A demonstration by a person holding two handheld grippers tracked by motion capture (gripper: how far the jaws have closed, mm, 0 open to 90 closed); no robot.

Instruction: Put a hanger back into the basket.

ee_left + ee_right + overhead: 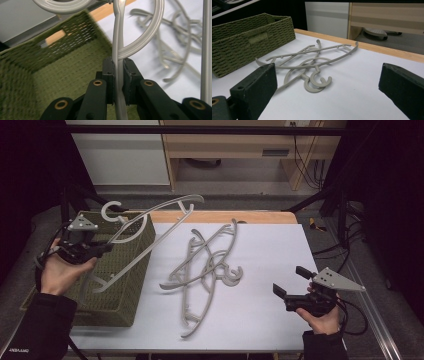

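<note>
One grey hanger (150,227) hangs above the green woven basket (127,285); beside the basket, three more hangers (207,270) lie tangled in a pile. One basket in all.

The left gripper (102,249), held in the left hand (62,272) at the left of the high view, has its jaws clamped together and pointing right, while the right gripper (290,281), held low in the right hand (322,317), has its jaws spread wide.
</note>
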